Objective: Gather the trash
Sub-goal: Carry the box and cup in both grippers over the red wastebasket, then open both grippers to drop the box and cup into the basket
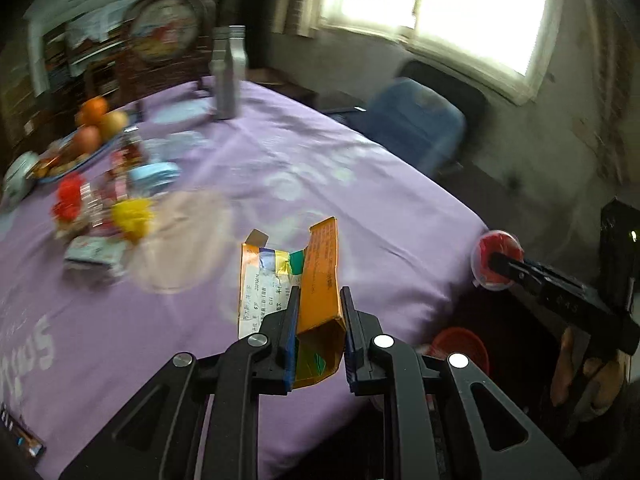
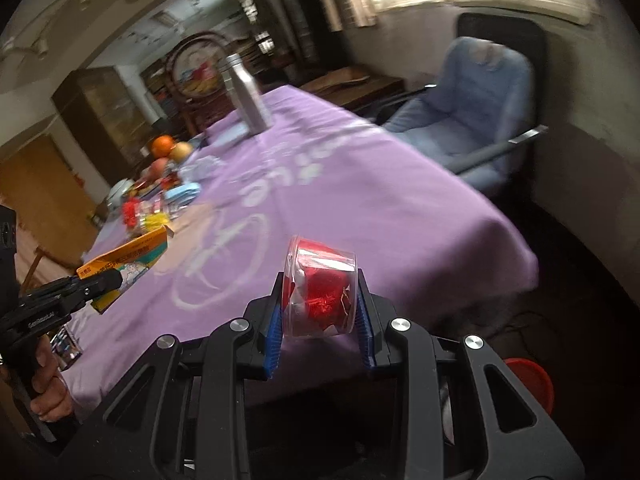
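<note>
My left gripper (image 1: 320, 294) is shut on a torn orange cardboard box (image 1: 320, 276) and holds it above the near edge of the purple tablecloth (image 1: 280, 152). The box also shows at the left of the right wrist view (image 2: 132, 258). My right gripper (image 2: 320, 284) is shut on a clear plastic cup with red wrapping inside (image 2: 320, 292), held over the table's near right corner. That cup shows in the left wrist view (image 1: 496, 260). A red bin (image 1: 464, 348) stands on the floor below the table edge; it also shows in the right wrist view (image 2: 528, 380).
Loose wrappers and small packets (image 1: 104, 216) lie at the table's left, with a clear plastic lid (image 1: 180, 240), a fruit plate (image 1: 88, 128) and a metal bottle (image 1: 228, 72) farther back. A blue armchair (image 1: 412, 120) stands beyond the table, under the window.
</note>
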A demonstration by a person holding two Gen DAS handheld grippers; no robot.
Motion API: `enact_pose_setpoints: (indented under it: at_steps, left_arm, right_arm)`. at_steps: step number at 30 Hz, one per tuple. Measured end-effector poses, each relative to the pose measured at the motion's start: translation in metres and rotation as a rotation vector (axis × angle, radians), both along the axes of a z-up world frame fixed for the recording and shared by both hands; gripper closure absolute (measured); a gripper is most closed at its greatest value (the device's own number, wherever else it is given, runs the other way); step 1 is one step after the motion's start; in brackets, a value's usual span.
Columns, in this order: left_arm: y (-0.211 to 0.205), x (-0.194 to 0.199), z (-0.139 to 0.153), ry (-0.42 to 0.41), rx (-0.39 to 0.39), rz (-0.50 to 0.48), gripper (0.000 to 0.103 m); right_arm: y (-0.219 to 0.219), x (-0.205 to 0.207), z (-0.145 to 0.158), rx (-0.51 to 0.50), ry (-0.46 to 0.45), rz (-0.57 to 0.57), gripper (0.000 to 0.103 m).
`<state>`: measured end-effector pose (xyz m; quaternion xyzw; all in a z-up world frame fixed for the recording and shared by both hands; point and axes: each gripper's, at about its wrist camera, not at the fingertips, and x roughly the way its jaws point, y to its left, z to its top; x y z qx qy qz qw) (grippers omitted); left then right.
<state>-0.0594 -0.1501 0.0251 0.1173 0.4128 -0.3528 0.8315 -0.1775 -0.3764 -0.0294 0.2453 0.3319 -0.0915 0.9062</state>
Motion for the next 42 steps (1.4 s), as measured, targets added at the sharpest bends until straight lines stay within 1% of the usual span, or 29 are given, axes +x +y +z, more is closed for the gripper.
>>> enact_pose_setpoints:
  at_steps: [2, 4, 9, 12, 15, 19, 21, 24, 27, 29, 34, 36, 38, 41, 42]
  left_arm:
    - [-0.020, -0.012, -0.003, 0.002, 0.016, -0.061, 0.084]
    - [-0.047, -0.028, -0.008, 0.008, 0.030, -0.150, 0.084]
    - [-0.102, -0.064, -0.023, 0.027, 0.071, -0.326, 0.084]
    - [-0.131, -0.085, -0.035, 0.036, 0.098, -0.422, 0.084]
    - [-0.161, -0.107, -0.051, 0.053, 0.133, -0.510, 0.084]
    - [-0.197, -0.129, -0.083, 0.089, 0.199, -0.610, 0.084]
    - [-0.216, -0.141, -0.106, 0.125, 0.241, -0.658, 0.084]
    - [-0.242, -0.154, -0.142, 0.193, 0.303, -0.717, 0.085]
    - [-0.267, -0.164, -0.178, 0.229, 0.380, -0.773, 0.085]
    - [-0.281, -0.167, -0.199, 0.246, 0.418, -0.788, 0.085]
    - [-0.316, -0.169, -0.258, 0.346, 0.497, -0.806, 0.085]
    - [-0.327, -0.170, -0.283, 0.364, 0.542, -0.799, 0.085]
    - [-0.333, -0.169, -0.309, 0.385, 0.591, -0.783, 0.085]
    - [-0.337, -0.166, -0.338, 0.412, 0.645, -0.760, 0.085]
    - [-0.339, -0.167, -0.343, 0.421, 0.651, -0.755, 0.084]
  right_arm:
    - [-0.014, -0.018, -0.007, 0.001, 0.021, -0.042, 0.071]
    - [-0.027, -0.037, -0.017, 0.007, 0.043, -0.089, 0.071]
    - [-0.048, -0.074, -0.044, 0.025, 0.106, -0.167, 0.071]
    - [-0.057, -0.091, -0.066, 0.045, 0.160, -0.201, 0.071]
    - [-0.068, -0.107, -0.097, 0.083, 0.226, -0.235, 0.071]
    - [-0.084, -0.130, -0.136, 0.151, 0.287, -0.290, 0.071]
    - [-0.092, -0.142, -0.161, 0.195, 0.321, -0.326, 0.071]
    - [-0.103, -0.158, -0.190, 0.251, 0.363, -0.362, 0.071]
    - [-0.115, -0.170, -0.219, 0.310, 0.405, -0.400, 0.071]
    - [-0.124, -0.177, -0.238, 0.341, 0.429, -0.428, 0.071]
    - [-0.139, -0.186, -0.283, 0.425, 0.477, -0.488, 0.071]
    - [-0.143, -0.190, -0.304, 0.473, 0.494, -0.511, 0.071]
    - [-0.146, -0.190, -0.317, 0.511, 0.499, -0.521, 0.071]
    - [-0.150, -0.188, -0.336, 0.563, 0.511, -0.537, 0.071]
    - [-0.150, -0.188, -0.340, 0.574, 0.516, -0.536, 0.071]
